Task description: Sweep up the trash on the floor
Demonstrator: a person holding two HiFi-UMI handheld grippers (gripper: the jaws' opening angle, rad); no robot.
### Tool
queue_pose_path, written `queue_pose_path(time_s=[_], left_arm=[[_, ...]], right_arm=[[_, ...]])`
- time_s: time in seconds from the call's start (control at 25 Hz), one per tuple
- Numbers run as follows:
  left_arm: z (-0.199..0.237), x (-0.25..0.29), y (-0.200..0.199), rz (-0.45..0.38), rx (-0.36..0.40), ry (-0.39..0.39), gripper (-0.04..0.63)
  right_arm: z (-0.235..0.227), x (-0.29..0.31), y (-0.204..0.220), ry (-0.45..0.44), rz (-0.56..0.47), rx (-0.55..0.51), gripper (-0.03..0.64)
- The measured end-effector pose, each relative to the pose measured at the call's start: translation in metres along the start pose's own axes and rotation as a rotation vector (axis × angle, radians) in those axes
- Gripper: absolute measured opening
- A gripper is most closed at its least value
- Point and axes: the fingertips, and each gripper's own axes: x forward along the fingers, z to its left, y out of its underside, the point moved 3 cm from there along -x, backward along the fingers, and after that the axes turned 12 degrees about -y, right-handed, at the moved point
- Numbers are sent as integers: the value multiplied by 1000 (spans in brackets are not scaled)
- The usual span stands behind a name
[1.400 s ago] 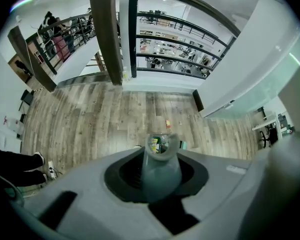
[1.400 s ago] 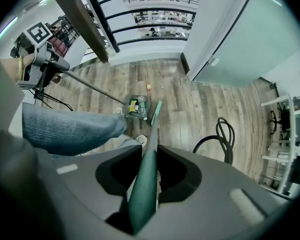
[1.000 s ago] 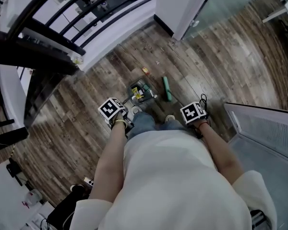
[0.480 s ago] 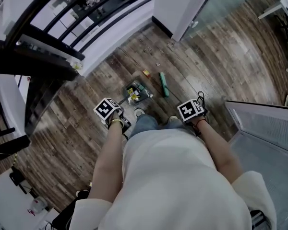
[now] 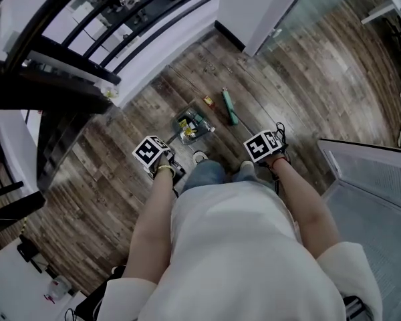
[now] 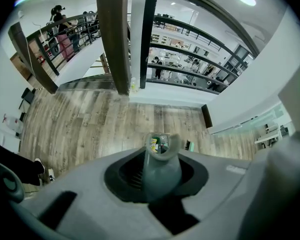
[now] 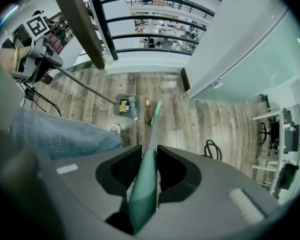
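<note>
Setting: upper level of an open-plan office or lab building.

- Wood-plank floor [image 5: 321, 79] runs up to a black-post railing [image 6: 149, 39] with a dark handrail, edging an open atrium.
- Beyond the rails are more railed galleries and crowded workbenches [image 6: 182, 66]; the detail is too small to read.
- A frosted glass partition [image 7: 250, 64] adjoins a white wall [image 5: 250, 2].
- A white desk [image 7: 272, 116] with a dark office chair [image 7: 266, 130] stands at far right.

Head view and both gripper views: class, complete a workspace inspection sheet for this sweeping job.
Surface: brown wood-plank floor.
Job's things: grey long-handled dustpan holding wrappers; green long-handled broom, head on floor beside it.
Clutter: small yellow scrap loose near the dustpan.
Grippers: left hand-held gripper shut on dustpan handle; right hand-held gripper shut on broom handle.
Cables: black cable looped on floor.
Surroundings: black railing, white wall, frosted glass panel.
</note>
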Motion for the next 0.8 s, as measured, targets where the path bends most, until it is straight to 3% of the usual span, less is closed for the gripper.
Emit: queue_pose_path(time_s=[0.8], left_arm=[[2, 19, -41, 52, -79, -25, 89]], right_arm=[[35, 42, -84, 78, 98, -181, 103]])
